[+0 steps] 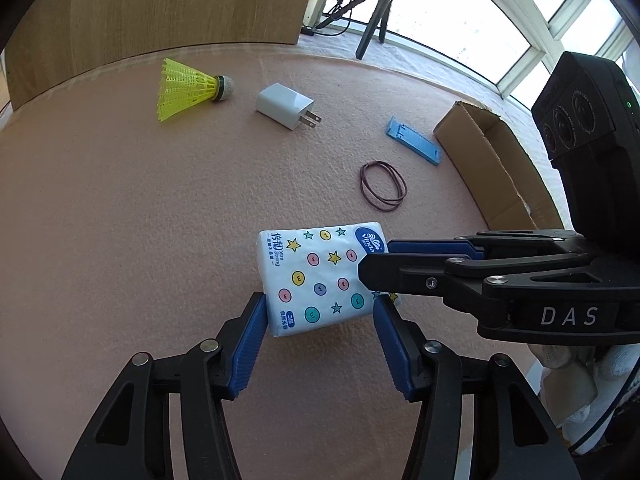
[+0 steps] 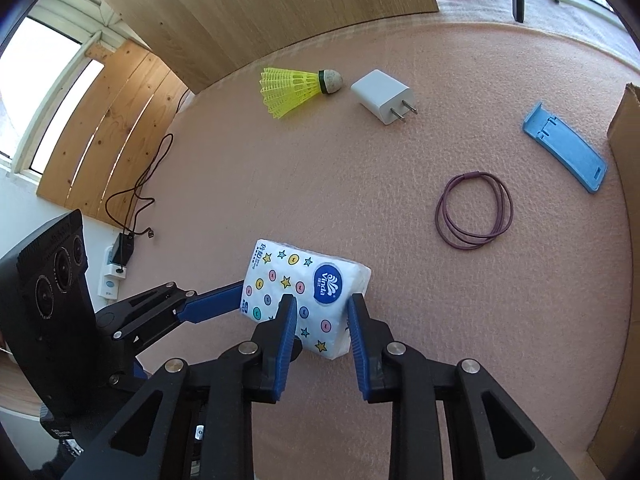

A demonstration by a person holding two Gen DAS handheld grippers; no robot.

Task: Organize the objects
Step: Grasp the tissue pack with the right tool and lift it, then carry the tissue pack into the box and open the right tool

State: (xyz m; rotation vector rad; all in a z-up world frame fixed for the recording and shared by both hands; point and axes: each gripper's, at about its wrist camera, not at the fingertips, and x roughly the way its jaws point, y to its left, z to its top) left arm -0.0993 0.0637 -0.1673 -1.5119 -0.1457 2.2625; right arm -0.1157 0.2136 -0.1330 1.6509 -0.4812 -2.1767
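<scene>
A white tissue pack [image 1: 320, 276] with coloured dots and stars sits between both grippers above the pink mat; it also shows in the right wrist view [image 2: 304, 300]. My left gripper [image 1: 320, 312] has its blue pads against the pack's two sides. My right gripper [image 2: 322, 316] reaches in from the right, its jaws closed on the pack's edge. On the mat lie a yellow shuttlecock [image 1: 188, 90], a white charger plug [image 1: 286, 106], a blue plastic stand [image 1: 414, 140] and a purple hair tie [image 1: 382, 184].
An open cardboard box [image 1: 492, 160] stands at the mat's right edge. A wooden panel [image 1: 160, 4] rises behind the mat, with a tripod [image 1: 376, 12] by the window. A cable and power strip [image 2: 120, 240] lie on the floor left.
</scene>
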